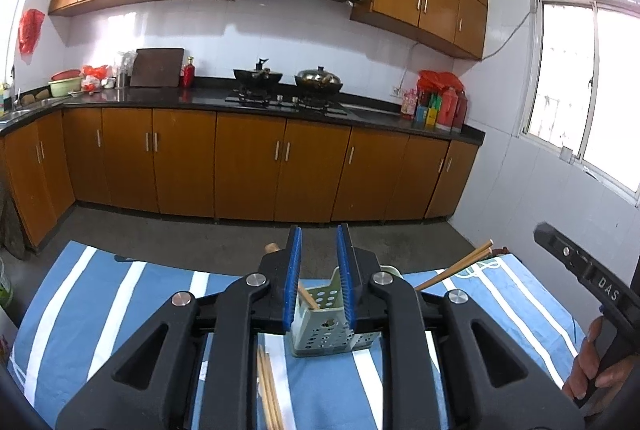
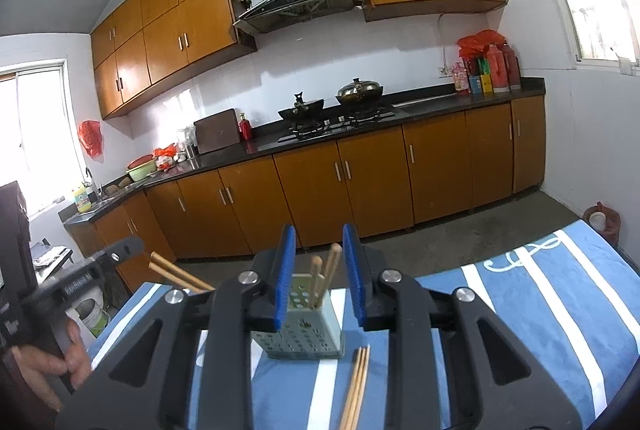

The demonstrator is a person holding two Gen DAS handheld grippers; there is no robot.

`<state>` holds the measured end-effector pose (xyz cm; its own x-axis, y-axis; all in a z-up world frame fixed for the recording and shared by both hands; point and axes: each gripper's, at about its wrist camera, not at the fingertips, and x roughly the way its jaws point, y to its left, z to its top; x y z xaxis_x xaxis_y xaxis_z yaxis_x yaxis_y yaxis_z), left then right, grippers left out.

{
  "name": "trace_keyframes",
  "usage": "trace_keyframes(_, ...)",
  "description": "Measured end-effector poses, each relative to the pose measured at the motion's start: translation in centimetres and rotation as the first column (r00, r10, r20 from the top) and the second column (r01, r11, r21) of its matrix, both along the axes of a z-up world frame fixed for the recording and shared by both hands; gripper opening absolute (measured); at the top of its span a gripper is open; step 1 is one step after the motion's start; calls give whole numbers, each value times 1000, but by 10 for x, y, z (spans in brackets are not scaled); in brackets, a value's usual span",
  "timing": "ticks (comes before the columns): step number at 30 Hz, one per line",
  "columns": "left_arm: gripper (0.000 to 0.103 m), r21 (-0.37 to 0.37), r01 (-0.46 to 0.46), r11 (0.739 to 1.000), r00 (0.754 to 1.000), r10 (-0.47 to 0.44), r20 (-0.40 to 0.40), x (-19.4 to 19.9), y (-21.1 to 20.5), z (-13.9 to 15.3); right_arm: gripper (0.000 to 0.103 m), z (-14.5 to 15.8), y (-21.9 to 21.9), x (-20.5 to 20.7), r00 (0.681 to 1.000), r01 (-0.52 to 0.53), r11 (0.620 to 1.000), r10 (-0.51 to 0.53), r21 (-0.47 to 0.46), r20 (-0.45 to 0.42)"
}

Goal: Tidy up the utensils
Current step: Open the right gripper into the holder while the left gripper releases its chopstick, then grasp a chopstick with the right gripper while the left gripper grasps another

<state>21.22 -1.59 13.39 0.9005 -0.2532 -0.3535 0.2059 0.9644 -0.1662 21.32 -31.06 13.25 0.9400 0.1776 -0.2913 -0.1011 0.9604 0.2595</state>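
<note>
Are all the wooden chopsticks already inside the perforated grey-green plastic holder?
No, several wooden chopsticks lie on the blue striped cloth beside the perforated grey-green plastic holder.

"DAS" on the right hand-held gripper (image 1: 600,286), possibly part of more

- We see the perforated holder (image 2: 298,326) standing upright on the striped cloth (image 2: 560,302), which covers the table.
- Two chopsticks (image 2: 324,274) stand inside the holder, leaning slightly right.
- Loose chopsticks (image 2: 356,386) lie flat on the cloth, nearer than the holder and just to its right.
- Another pair of chopsticks (image 2: 176,276) juts out to the left of the holder.
- Far behind the table, across the floor, runs the counter (image 2: 420,106) with the stove (image 2: 336,124) on it.
</note>
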Motion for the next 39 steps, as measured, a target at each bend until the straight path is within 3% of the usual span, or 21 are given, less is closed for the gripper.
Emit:
trace_keyframes(5, 19, 50, -36, 998, 999, 37, -8, -28, 20, -16, 26, -30, -10, -24, 998, 21, 999, -23, -27, -64)
trace_keyframes(9, 19, 112, -59, 992, 994, 69, -89, -45, 32, -60, 26, -82, -10, -30, 977, 5, 999, -14, -41, -211)
trace_keyframes(15, 19, 126, -68, 990, 961, 98, -258, -56, 40, -135, 19, -176, 9, -24, 878, -61, 998, 56, 6, -475)
trace_keyframes(19, 19, 103, -71, 992, 938, 102, -332, -61, 42, -164, 17, -210, 23, -22, 837, -70, 997, 71, 23, -543)
trace_keyframes(25, 19, 100, -70, 993, 919, 104, -381, -64, 43, -183, 17, -224, 35, -16, 813, -81, 997, 67, 2, -579)
trace_keyframes(30, 19, 100, -61, 993, 910, 96, -402, -64, 40, -192, 16, -225, 36, -13, 820, -71, 996, 30, -50, -572)
trace_keyframes(32, 19, 99, -56, 994, 908, 92, -408, -64, 38, -194, 7, -225, 35, -11, 819, -57, 995, -2, -84, -574)
trace_keyframes(35, 19, 92, -49, 995, 904, 83, -420, -62, 36, -197, 7, -224, 34, -11, 822, -55, 992, -17, -110, -569)
trace_keyframes(39, 19, 76, -30, 997, 897, 61, -438, -60, 33, -203, 8, -225, 29, -8, 827, 10, 979, -122, -202, -548)
